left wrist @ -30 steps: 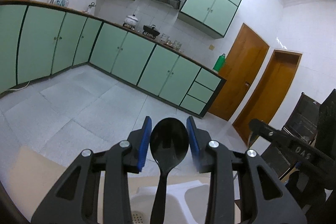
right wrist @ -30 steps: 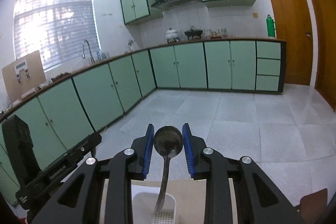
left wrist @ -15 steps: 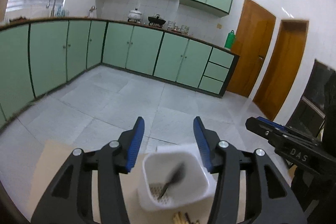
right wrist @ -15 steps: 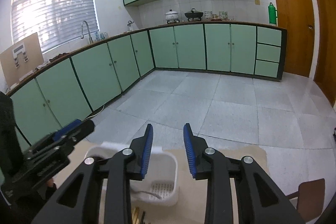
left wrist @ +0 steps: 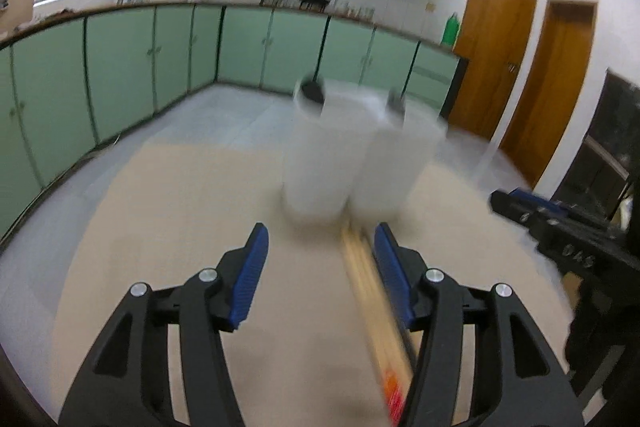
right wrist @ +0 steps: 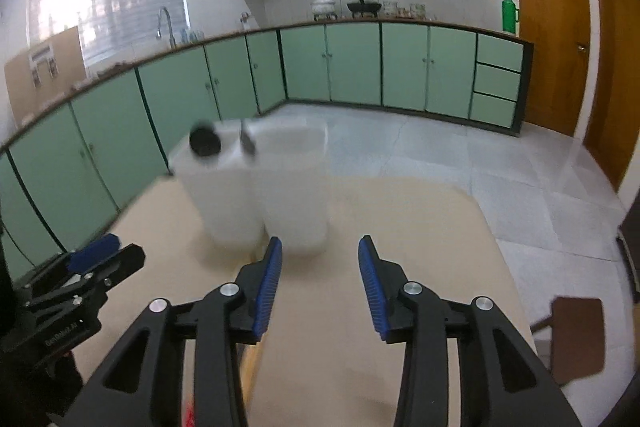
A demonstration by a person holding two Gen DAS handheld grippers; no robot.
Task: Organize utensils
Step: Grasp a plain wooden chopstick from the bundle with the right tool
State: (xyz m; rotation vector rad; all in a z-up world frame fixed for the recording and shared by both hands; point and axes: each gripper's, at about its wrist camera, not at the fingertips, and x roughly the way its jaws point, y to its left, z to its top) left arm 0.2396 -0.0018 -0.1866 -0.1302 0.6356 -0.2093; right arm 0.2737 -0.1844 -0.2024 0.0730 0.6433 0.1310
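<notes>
Hovering over the beige table (left wrist: 168, 235), both grippers empty. Left gripper (left wrist: 320, 251): jaws have just been opening, now moderately wide, nothing pressed between the blue pads. A bundle of wooden chopsticks (left wrist: 362, 279) lies flat on the table, running along the inside of that gripper's right-hand pad (left wrist: 390, 267); too blurred to tell touching from just beside. Chopstick ends nearest the camera show an orange-red marking.

Right gripper (right wrist: 320, 267): jaws have also just been opening, gap narrower than the left's, only bare table between the pads. A bit of the chopsticks shows under its left finger in the right wrist view, mostly hidden.

White utensil holder (left wrist: 352, 155) stands upright on the table ahead of both grippers, motion-blurred, with at least two compartments side by side. Black spoon (right wrist: 205, 143) sticks up out of the left compartment, bowl end up. Metal spoon (right wrist: 247, 141) sticks up at the divider; cannot tell which compartment it sits in. Holder's base is just beyond the far ends of the chopsticks.

Each gripper shows at the edge of the other's view, side by side and apart
</notes>
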